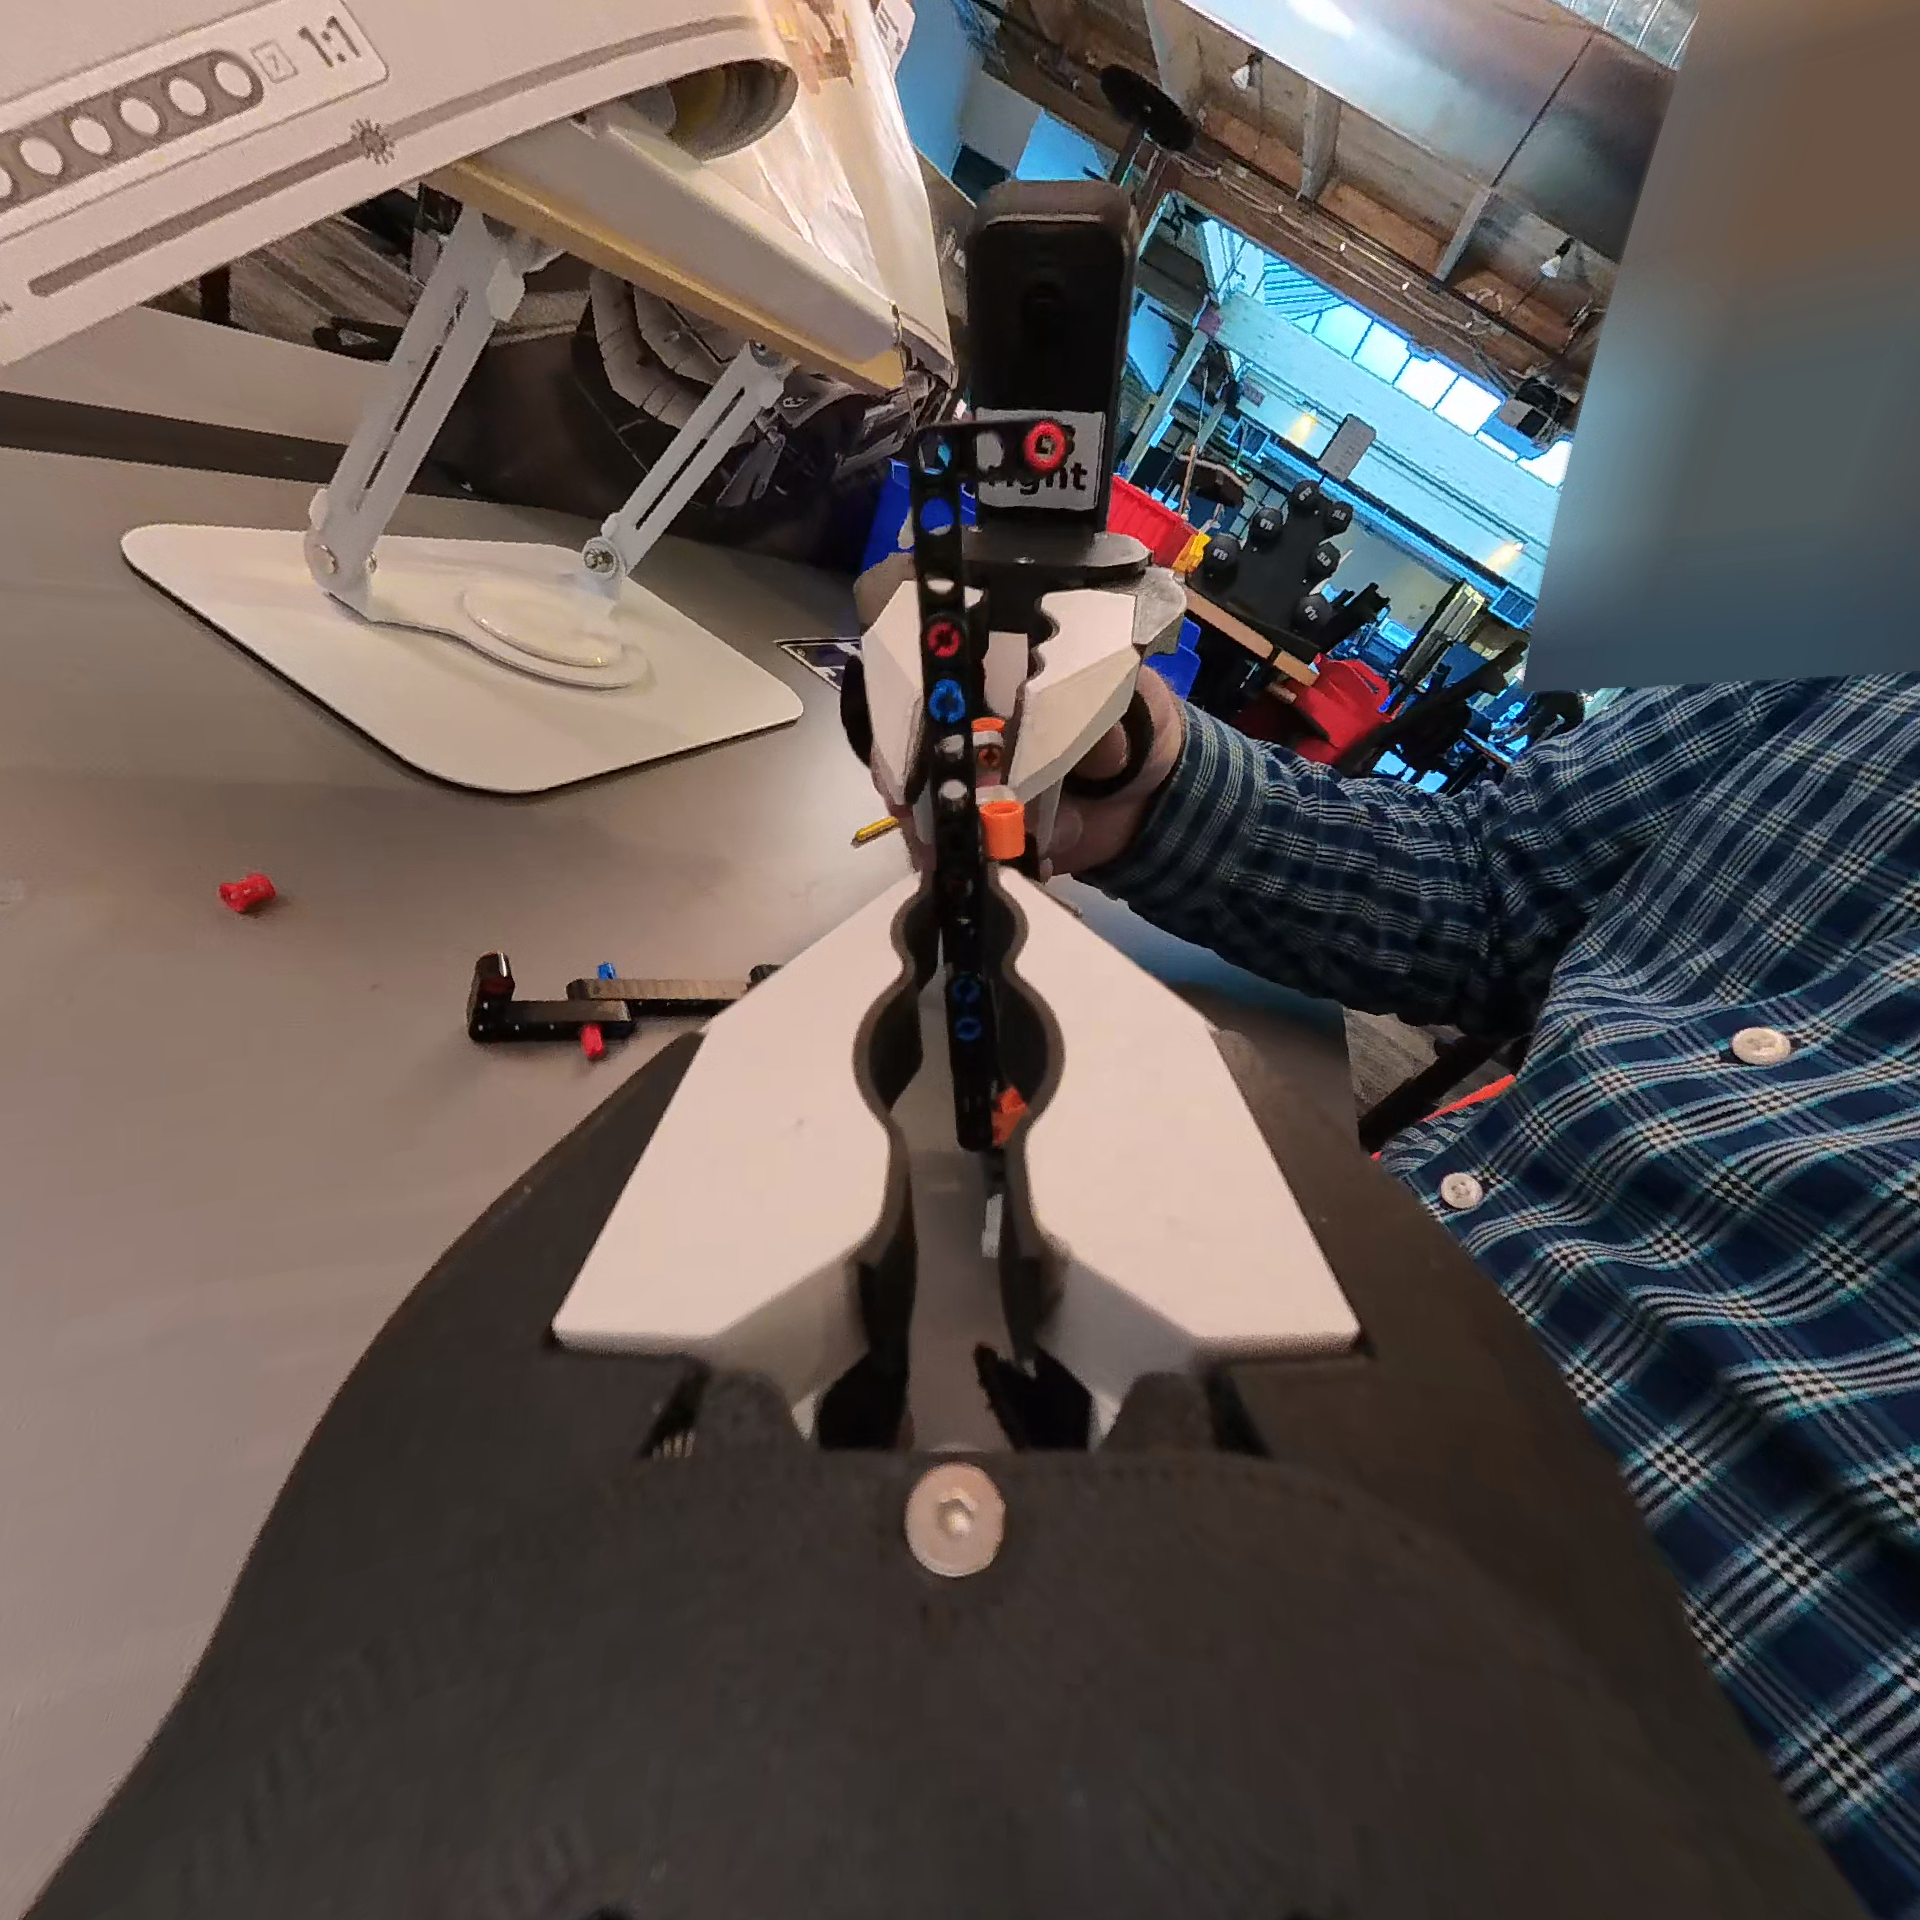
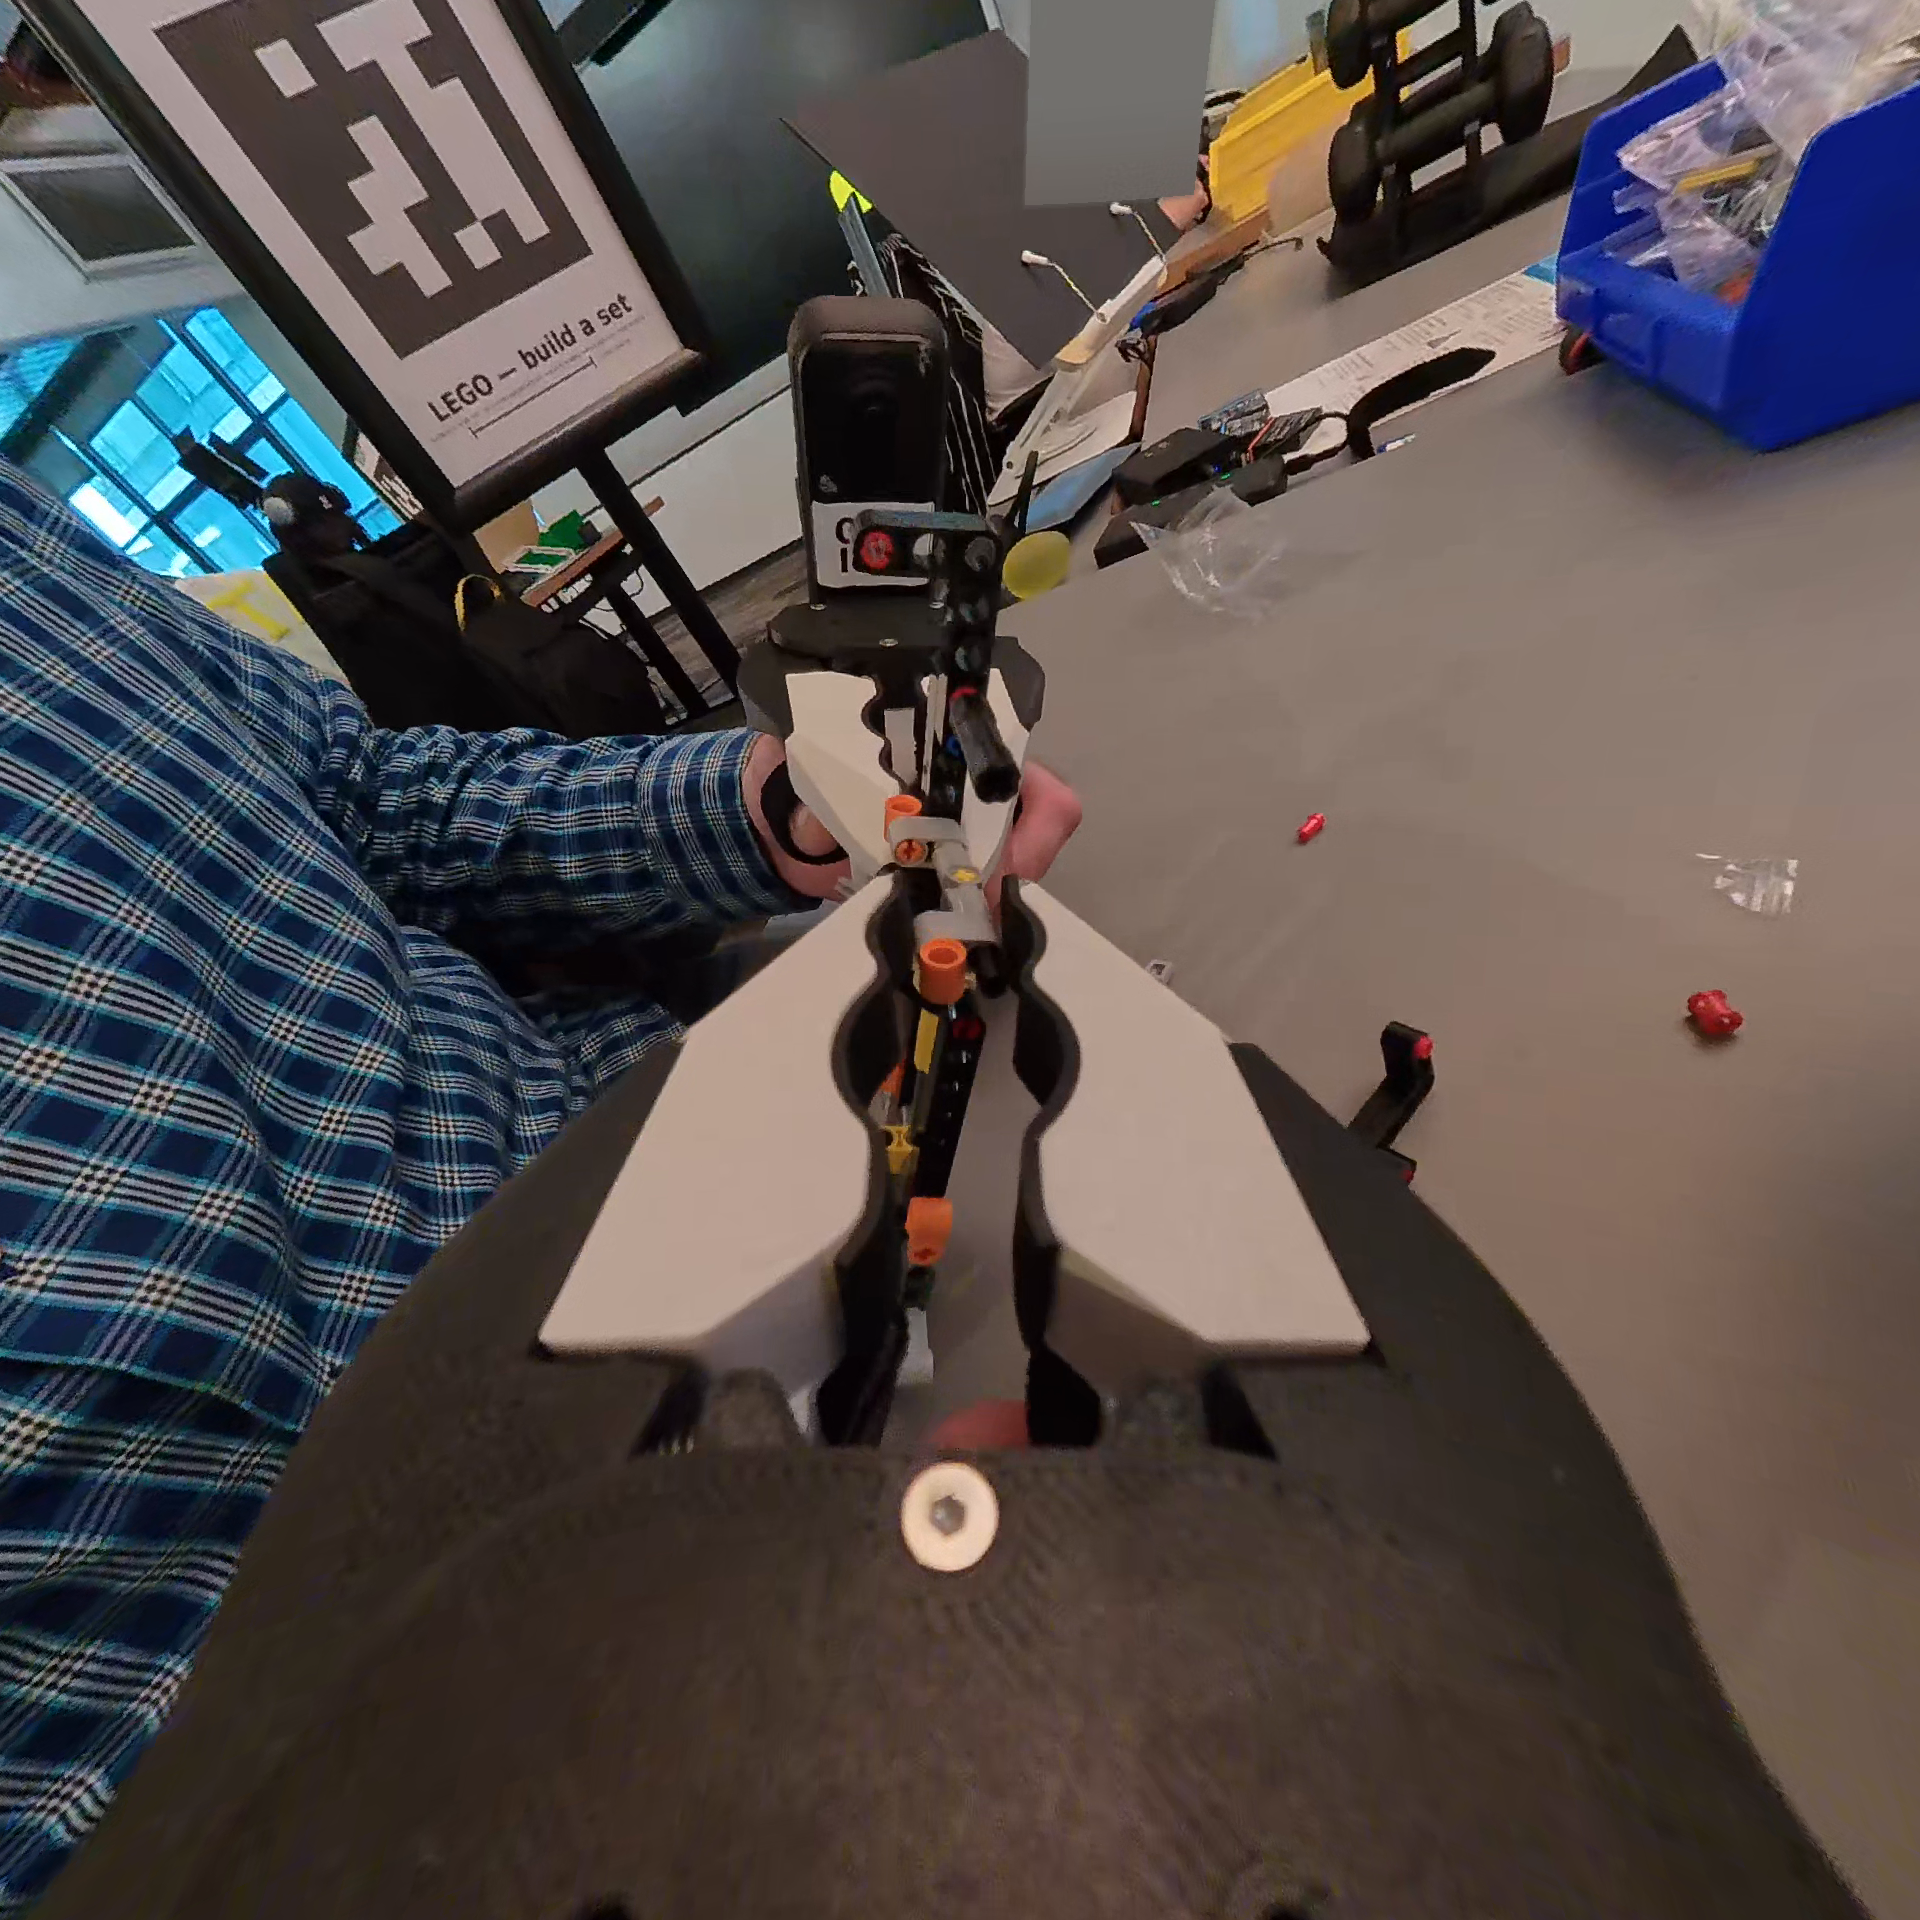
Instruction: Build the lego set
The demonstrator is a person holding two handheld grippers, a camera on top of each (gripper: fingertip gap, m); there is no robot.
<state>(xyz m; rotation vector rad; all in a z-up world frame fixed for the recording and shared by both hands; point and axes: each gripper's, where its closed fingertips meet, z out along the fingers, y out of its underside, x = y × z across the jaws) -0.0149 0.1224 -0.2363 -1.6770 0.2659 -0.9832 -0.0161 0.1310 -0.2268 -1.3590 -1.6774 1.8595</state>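
Facing each other above the grey table (image 2: pixel 1558 727), the left gripper (image 1: pixel 956 904) and right gripper (image 2: pixel 951 904) both clench the black beam assembly (image 1: pixel 951 748); light, stiff, likely pop-apart, best gripped along its beam.

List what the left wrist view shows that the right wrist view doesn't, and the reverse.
Left wrist view only: a white book stand holding the instruction booklet.

Right wrist view only: a blue bin of bagged parts, a marker sign and a dumbbell rack.

Both: the black beam assembly between the left tool and right tool, and a loose red connector on the grey table.
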